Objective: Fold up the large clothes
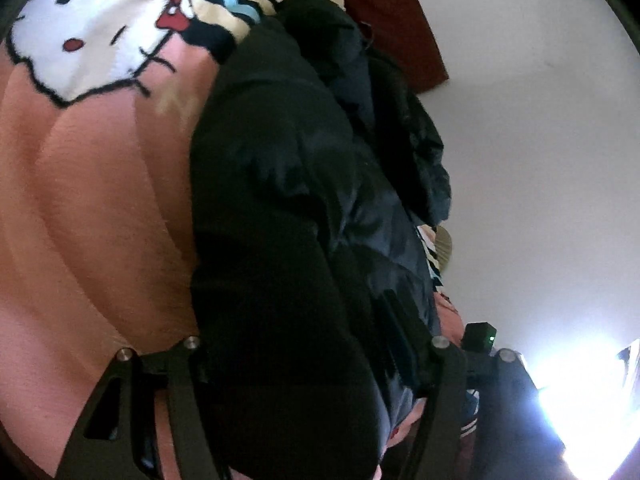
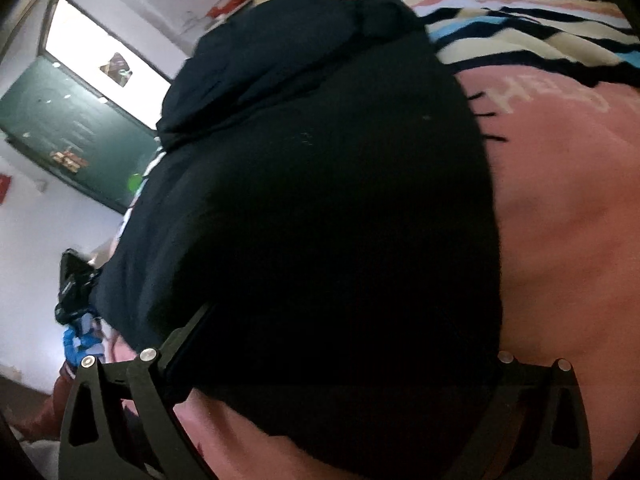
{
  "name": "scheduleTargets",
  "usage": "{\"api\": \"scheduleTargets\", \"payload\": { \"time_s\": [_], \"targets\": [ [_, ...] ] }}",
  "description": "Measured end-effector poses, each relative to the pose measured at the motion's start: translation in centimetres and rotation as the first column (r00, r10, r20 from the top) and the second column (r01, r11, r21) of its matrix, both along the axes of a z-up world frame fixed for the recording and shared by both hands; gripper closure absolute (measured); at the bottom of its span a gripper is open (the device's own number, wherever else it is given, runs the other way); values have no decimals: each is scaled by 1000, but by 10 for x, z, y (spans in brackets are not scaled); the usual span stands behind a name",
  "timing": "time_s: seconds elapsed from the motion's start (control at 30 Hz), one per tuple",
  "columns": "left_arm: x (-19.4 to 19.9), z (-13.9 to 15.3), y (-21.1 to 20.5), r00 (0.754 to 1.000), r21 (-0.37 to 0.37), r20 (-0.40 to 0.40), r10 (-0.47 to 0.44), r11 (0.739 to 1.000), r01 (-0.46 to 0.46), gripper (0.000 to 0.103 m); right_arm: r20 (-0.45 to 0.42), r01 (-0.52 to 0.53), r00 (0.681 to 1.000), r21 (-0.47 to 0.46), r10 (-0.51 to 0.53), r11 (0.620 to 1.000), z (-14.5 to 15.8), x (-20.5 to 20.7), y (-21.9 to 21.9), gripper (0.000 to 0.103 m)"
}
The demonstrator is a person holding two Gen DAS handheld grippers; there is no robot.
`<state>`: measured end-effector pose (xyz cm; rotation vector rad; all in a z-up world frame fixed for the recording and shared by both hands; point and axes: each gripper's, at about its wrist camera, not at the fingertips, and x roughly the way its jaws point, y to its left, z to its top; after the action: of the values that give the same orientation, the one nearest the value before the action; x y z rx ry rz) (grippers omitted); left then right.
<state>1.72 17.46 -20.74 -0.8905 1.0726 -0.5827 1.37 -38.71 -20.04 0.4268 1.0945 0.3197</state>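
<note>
A large black padded jacket [image 1: 280, 200] lies on a pink blanket [image 1: 88, 220] on a bed. In the left wrist view it runs from the top middle down between my left gripper's [image 1: 304, 360] two arms. The fingers stand wide apart with the jacket's lower end bunched between them and covering the tips. In the right wrist view the same jacket [image 2: 320, 220] fills the middle, its hood end [image 2: 280, 48] far up. My right gripper [image 2: 332, 364] also stands wide open with the jacket's near edge draped between its arms.
The blanket carries a white cartoon cat face [image 1: 88, 36] and striped bands [image 2: 540, 44]. A white wall [image 1: 540, 160] borders the bed, with a red pillow [image 1: 392, 20] at the far end. A window [image 2: 104, 60] and dark board [image 2: 72, 132] are on the wall at left.
</note>
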Motion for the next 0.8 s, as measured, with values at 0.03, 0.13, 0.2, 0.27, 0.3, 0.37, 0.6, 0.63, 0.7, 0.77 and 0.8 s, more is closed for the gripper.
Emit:
{"api": "scheduleTargets", "payload": {
  "time_s": [0.03, 0.13, 0.2, 0.27, 0.3, 0.37, 0.6, 0.63, 0.7, 0.77, 0.8],
  "targets": [
    [0, 1, -2, 1000, 3, 3, -1, 1000, 1, 41, 3, 2, 1000, 27, -2, 1000, -1, -1, -3, 2],
    [-1, 2, -8, 1000, 23, 3, -15, 1000, 15, 41, -15, 14, 1000, 62, -13, 998, -6, -1, -11, 9],
    [-2, 1, -16, 1000, 33, 1, -26, 999, 26, 43, -29, 5, 1000, 57, -3, 998, -8, -3, -10, 12],
    [-4, 1, -25, 999, 52, 6, -39, 998, 39, 44, -48, -18, 999, 51, 20, 999, -12, -3, -6, 15],
    [-5, 2, -28, 999, 66, 13, -47, 997, 46, 46, -56, -24, 998, 53, 27, 998, -12, -3, -5, 23],
    [-6, 7, -34, 998, 82, 32, -57, 995, 55, 62, -66, -22, 997, 80, 28, 997, -15, -2, -5, 48],
    [-1, 53, -42, 988, 92, 142, -55, 995, 43, 86, 41, -73, 997, 139, 68, 988, 11, 2, 6, 82],
    [1, 61, -42, 986, 85, 157, -51, 996, 38, 86, 56, -75, 996, 149, 68, 986, 15, 3, 6, 82],
    [5, 80, -43, 980, 74, 194, -46, 997, 32, 87, 96, -82, 993, 168, 67, 982, 28, 6, 6, 83],
    [11, 95, -44, 975, 51, 221, -39, 998, 28, 87, 131, -90, 989, 176, 67, 980, 40, 9, 4, 83],
    [16, 103, -45, 972, 23, 232, -32, 999, 28, 87, 146, -91, 987, 183, 64, 979, 47, 11, 3, 83]
  ]
}}
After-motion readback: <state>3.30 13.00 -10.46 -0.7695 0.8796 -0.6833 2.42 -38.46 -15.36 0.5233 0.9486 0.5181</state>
